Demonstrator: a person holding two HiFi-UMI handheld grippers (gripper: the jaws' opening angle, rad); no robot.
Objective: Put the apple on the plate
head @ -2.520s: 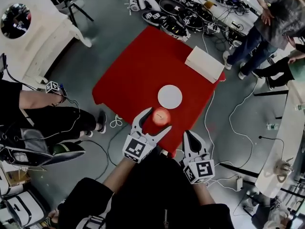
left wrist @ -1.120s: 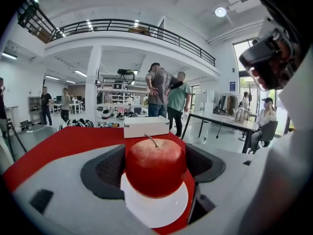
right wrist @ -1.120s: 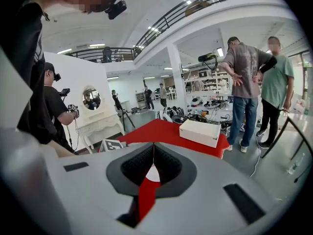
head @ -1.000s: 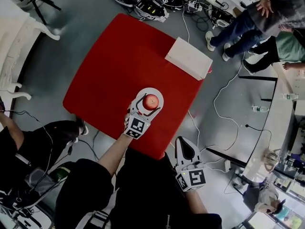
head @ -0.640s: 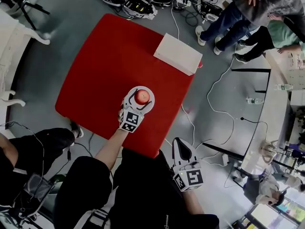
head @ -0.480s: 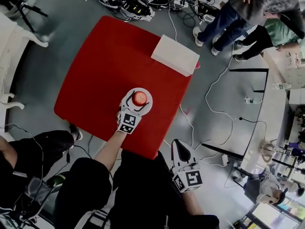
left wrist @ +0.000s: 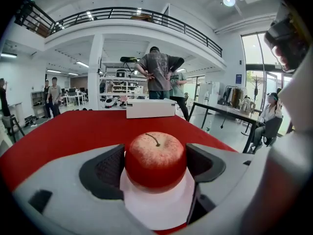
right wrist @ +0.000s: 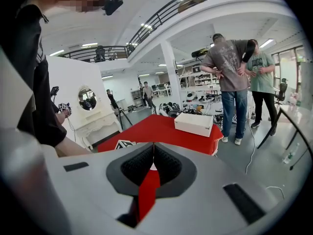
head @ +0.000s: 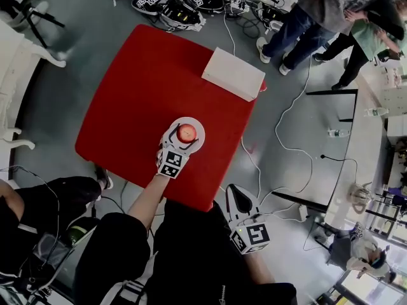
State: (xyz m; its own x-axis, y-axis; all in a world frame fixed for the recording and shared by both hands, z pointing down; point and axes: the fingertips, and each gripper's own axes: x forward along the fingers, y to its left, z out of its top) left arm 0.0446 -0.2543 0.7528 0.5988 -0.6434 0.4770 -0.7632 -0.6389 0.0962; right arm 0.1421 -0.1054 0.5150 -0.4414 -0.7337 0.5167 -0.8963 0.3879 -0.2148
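A red apple (head: 187,133) is over the middle of the white plate (head: 201,140), near the front edge of the red table (head: 146,88). My left gripper (head: 184,129) reaches over the plate with its jaws closed against both sides of the apple. In the left gripper view the apple (left wrist: 155,163) fills the gap between the dark pads (left wrist: 108,168), with the plate (left wrist: 156,209) right under it. My right gripper (head: 234,192) hangs off the table's front right, over the floor, shut and empty. In its own view the right gripper (right wrist: 153,148) has its pads pressed together.
A white box (head: 233,74) lies at the table's far right corner. Two people (head: 318,11) stand beyond it. Cables (head: 280,138) trail over the floor to the right, spare grippers (head: 181,8) lie past the far edge, and white furniture (head: 19,75) stands at the left.
The left gripper carried the apple from in front of the plate to over its middle. In the last half second it barely moved. The right gripper stayed low and shut.
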